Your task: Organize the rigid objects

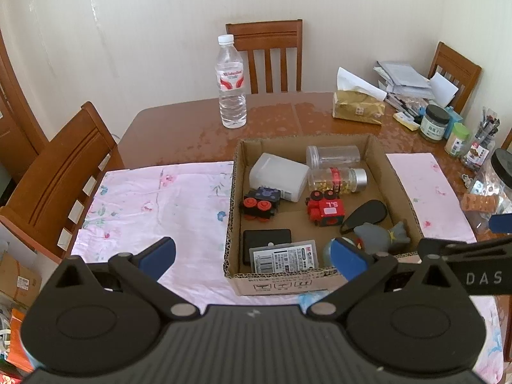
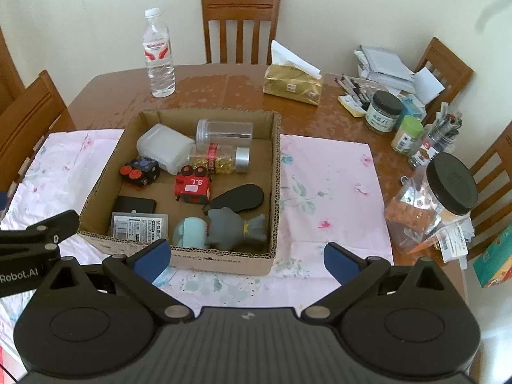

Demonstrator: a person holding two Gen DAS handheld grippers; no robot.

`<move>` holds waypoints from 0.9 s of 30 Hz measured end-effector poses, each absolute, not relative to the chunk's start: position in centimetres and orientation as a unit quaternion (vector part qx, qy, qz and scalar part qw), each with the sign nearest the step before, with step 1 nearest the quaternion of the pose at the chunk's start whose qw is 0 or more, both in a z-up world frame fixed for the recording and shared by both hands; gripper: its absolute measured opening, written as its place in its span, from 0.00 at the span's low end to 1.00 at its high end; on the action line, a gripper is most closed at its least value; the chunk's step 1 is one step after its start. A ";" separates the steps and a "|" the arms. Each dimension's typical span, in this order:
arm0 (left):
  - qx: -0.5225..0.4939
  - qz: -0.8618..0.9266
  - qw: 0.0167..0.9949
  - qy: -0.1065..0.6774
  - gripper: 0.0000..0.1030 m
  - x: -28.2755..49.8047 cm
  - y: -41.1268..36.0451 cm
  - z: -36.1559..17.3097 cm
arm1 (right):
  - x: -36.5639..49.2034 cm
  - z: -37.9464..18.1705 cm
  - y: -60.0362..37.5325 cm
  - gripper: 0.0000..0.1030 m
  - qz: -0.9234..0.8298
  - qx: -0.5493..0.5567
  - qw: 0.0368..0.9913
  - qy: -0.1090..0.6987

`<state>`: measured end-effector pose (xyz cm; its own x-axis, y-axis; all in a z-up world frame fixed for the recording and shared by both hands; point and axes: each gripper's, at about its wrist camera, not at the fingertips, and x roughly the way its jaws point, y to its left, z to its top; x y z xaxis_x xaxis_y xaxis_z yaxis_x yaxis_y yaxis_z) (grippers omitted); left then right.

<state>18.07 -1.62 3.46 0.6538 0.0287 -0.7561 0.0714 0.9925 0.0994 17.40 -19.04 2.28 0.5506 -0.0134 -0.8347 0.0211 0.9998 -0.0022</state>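
Hovering: left gripper (image 1: 254,257) | right gripper (image 2: 246,257) | jaws spread, empty | cardboard box (image 2: 220,260) just ahead

Both views were evenly lit by soft daylight. Pale glare was seen on the table (image 2: 224,89) near its far edge, and faint streaks on the wall (image 1: 128,32). Shadows were weak. Fisheye bending and dark vignetting were marked at the corners; focus was slightly soft throughout.
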 end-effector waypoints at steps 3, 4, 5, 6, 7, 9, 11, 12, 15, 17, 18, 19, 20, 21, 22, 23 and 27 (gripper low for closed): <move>0.056 -0.011 0.904 0.424 0.99 18.2 -1.6 3.4 | 17.5 2.2 -19.2 1.00 -0.011 0.009 0.880 0.474; 0.054 -0.011 0.903 0.426 0.99 18.3 -1.5 3.3 | 17.5 2.3 -19.1 1.00 -0.012 0.008 0.880 0.475; 0.053 -0.011 0.903 0.427 0.99 18.3 -1.5 3.4 | 17.5 2.3 -19.1 1.00 -0.012 0.008 0.880 0.475; 0.052 -0.011 0.902 0.428 0.99 18.3 -1.5 3.4 | 17.5 2.3 -19.1 1.00 -0.011 0.008 0.880 0.475; 0.052 -0.010 0.903 0.427 0.99 18.3 -1.5 3.4 | 17.5 2.3 -19.1 1.00 -0.011 0.008 0.880 0.476; 0.052 -0.007 0.902 0.429 0.99 18.4 -1.5 3.4 | 17.5 2.3 -19.0 1.00 -0.009 0.009 0.879 0.476; 0.052 -0.005 0.901 0.430 0.99 18.5 -1.4 3.4 | 17.6 2.4 -18.9 1.00 -0.007 0.009 0.880 0.476; 0.051 -0.005 0.901 0.431 0.99 18.5 -1.4 3.4 | 17.6 2.4 -18.9 1.00 -0.007 0.009 0.880 0.476; 0.051 -0.006 0.900 0.432 0.99 18.5 -1.3 3.4 | 17.7 2.5 -18.9 1.00 -0.007 0.009 0.880 0.474; 0.052 -0.005 0.901 0.431 0.99 18.5 -1.3 3.4 | 17.8 2.5 -18.9 1.00 -0.007 0.011 0.881 0.474; 0.053 -0.005 0.901 0.431 0.99 18.5 -1.3 3.4 | 17.8 2.6 -19.0 1.00 -0.007 0.012 0.881 0.473; 0.054 -0.005 0.901 0.431 0.99 18.5 -1.3 3.5 | 17.9 2.6 -19.0 1.00 -0.007 0.012 0.881 0.474; 0.054 -0.004 0.901 0.431 0.99 18.5 -1.3 3.5 | 17.9 2.6 -19.0 1.00 -0.009 0.011 0.881 0.473; 0.054 -0.004 0.901 0.431 0.99 18.5 -1.3 3.5 | 17.9 2.6 -19.0 1.00 -0.010 0.011 0.881 0.473; 0.054 -0.005 0.901 0.431 0.99 18.5 -1.3 3.5 | 17.9 2.7 -19.0 1.00 -0.010 0.012 0.881 0.473; 0.054 -0.005 0.901 0.431 0.99 18.6 -1.4 3.6 | 18.0 2.7 -19.1 1.00 -0.011 0.013 0.881 0.472; 0.055 -0.007 0.901 0.431 0.99 18.6 -1.6 3.7 | 17.9 2.7 -19.2 1.00 -0.013 0.014 0.881 0.472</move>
<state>18.63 -1.59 3.73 0.6279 0.0343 -0.7775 0.0607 0.9938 0.0928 17.95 -19.20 2.69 0.5533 -0.0103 -0.8329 0.0367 0.9993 0.0120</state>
